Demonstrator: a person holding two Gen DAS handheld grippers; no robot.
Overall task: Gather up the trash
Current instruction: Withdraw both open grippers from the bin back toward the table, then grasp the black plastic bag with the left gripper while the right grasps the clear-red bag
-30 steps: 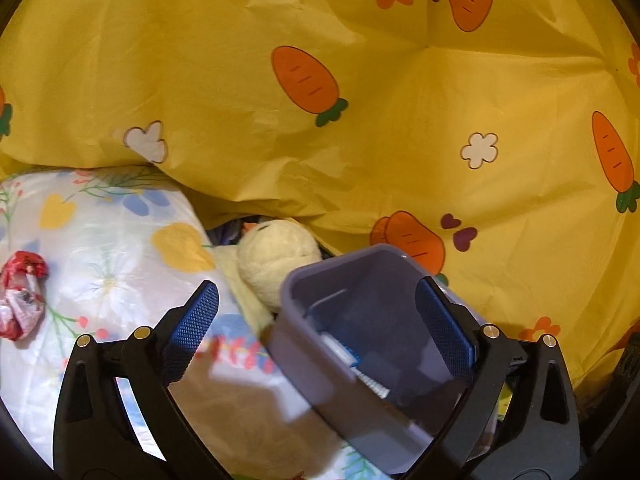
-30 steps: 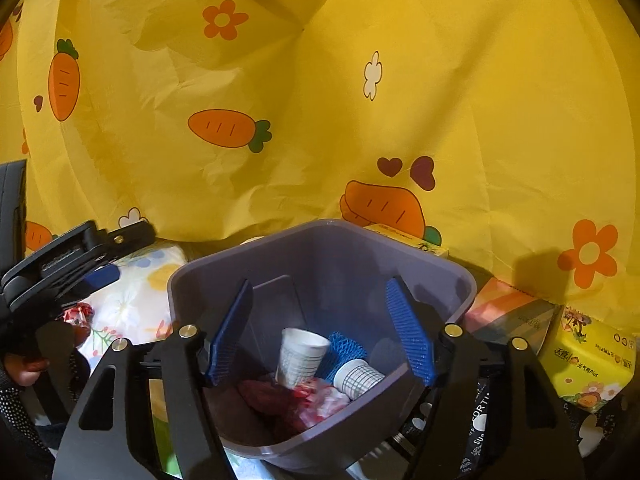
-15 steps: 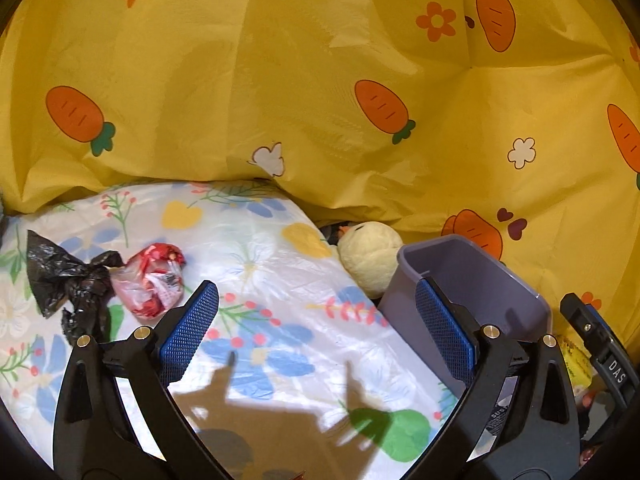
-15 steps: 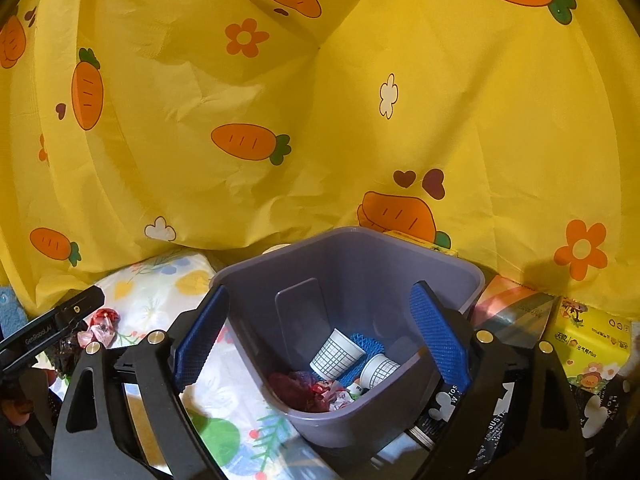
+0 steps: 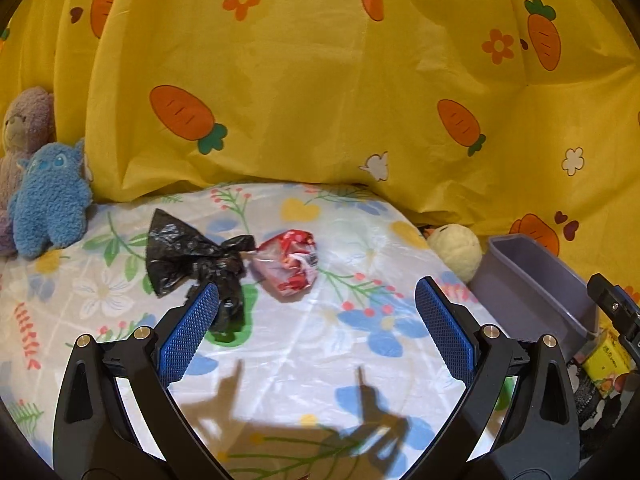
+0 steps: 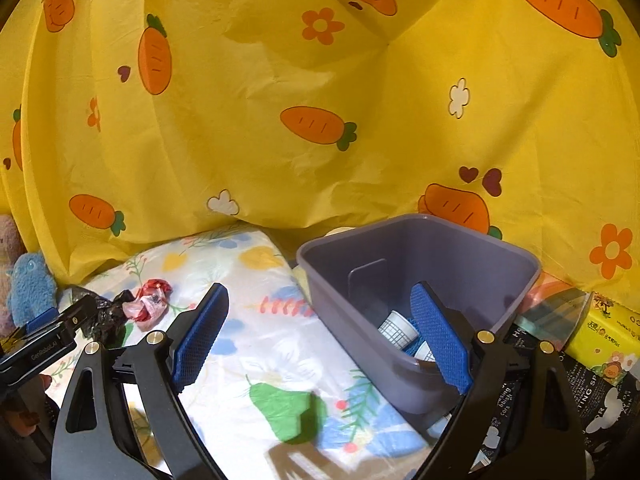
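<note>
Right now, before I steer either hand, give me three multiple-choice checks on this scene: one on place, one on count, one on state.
1. Where does the red-and-white wrapper lie?
A. in the grey bin
B. on the floral sheet, against the black plastic bag
C. on the blue plush toy

2. How many loose trash pieces lie on the floral sheet?
A. two
B. four
C. none

3. How do the left gripper jaws stand?
A. shut on the wrapper
B. shut on the bag
C. open, empty

Key: 1 B, it touches the black plastic bag; 2 A, bag and wrapper only; 3 C, nothing between the pads.
</note>
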